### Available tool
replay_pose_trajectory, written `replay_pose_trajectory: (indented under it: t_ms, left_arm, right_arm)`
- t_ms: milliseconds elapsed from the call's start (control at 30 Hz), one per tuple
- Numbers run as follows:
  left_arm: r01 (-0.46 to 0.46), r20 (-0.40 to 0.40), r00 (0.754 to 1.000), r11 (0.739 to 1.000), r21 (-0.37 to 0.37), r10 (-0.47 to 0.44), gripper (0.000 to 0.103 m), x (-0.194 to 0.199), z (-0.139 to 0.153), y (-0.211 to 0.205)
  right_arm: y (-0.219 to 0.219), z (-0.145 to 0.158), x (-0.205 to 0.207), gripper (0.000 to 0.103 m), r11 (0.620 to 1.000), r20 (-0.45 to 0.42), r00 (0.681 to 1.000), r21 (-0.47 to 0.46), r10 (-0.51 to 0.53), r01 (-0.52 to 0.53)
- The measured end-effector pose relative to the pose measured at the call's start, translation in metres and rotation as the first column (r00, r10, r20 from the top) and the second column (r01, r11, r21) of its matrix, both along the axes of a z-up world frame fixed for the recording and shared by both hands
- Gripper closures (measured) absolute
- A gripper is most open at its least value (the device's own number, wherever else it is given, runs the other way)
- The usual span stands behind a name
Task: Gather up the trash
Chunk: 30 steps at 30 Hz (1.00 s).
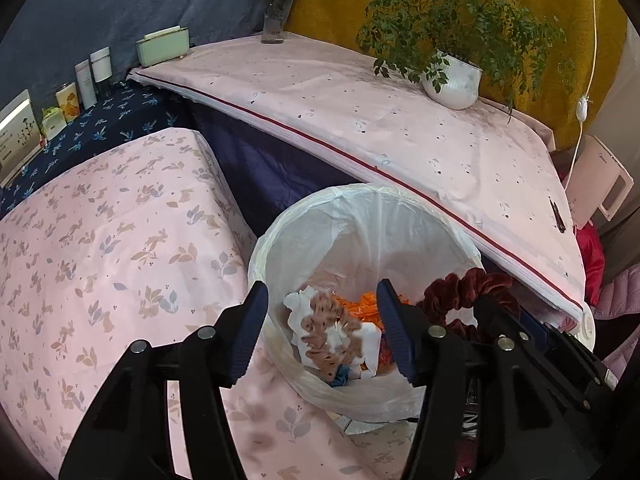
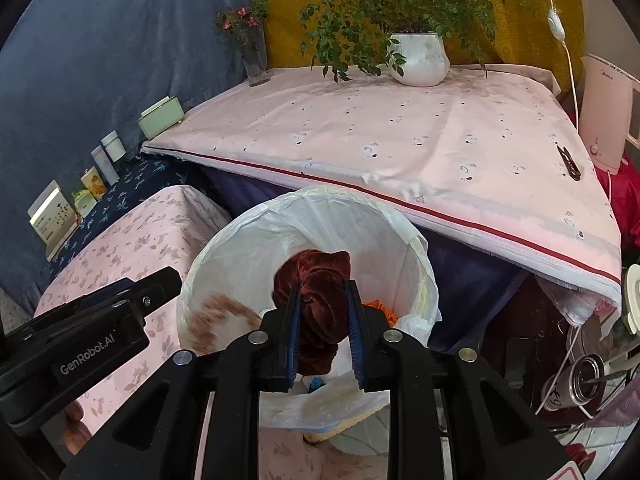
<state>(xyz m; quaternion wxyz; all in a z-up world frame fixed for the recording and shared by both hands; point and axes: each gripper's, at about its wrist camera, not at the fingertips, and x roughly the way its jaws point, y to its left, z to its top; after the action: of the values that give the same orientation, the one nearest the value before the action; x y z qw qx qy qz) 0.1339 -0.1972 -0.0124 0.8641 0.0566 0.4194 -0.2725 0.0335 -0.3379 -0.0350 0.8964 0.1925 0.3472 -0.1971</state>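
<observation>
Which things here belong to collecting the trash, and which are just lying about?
Job in hand:
- lined bin
- dark red velvet scrunchie between the right hand-held gripper pads
- crumpled tissue below the open left hand-held gripper

Lying about:
- potted plant
- flower vase
- black clip
- green box

- I see soft, even indoor light, moderately bright, with no harsh glare.
- Both fisheye views bend straight edges and go black at the corners.
- The brown-and-white tissue (image 2: 224, 320) is motion-blurred in my right view.
- Shadows are faint.
</observation>
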Motion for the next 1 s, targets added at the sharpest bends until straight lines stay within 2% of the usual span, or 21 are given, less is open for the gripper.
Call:
replay_pose_trajectory:
  t_ms: [100,267,533,700,900,1000]
  left_arm:
    - [-0.013,-0.006,1.000,1.000,0.000,0.013,0.044,0.006,-0.001,0.002]
    - [-0.039,0.014,0.999,0.999,0.020,0.039,0.036,0.006,-0.004,0.011]
    - [-0.083,0.017,0.996,0.996,0.027,0.083,0.033,0.000,-0.006,0.034]
    - [-0.104,0.023,0.994,0.994,0.028,0.103,0.033,-0.008,-0.003,0.050]
    - [-0.141,0.022,0.990,0.990,0.028,0.141,0.028,-0.020,0.000,0.074]
    - [-0.163,0.026,0.986,0.986,0.044,0.162,0.024,-0.030,-0.001,0.086]
  right_arm:
    - [-0.003,-0.002,0.009,0.079,1.000,-0.007,1.000,-0.001,0.007,-0.007]
    - [0.003,0.004,0.015,0.063,1.000,0.003,1.000,-0.021,0.018,-0.018]
    - [0.020,0.015,0.008,0.046,0.997,0.013,0.998,-0.050,0.058,-0.057]
    - [0.033,0.022,0.002,0.043,0.992,-0.002,0.996,-0.092,0.084,-0.084]
    - [0.049,0.029,-0.015,0.034,0.984,-0.019,0.994,-0.141,0.103,-0.105]
    - [0.059,0.030,-0.025,0.025,0.980,-0.031,0.993,-0.162,0.115,-0.118]
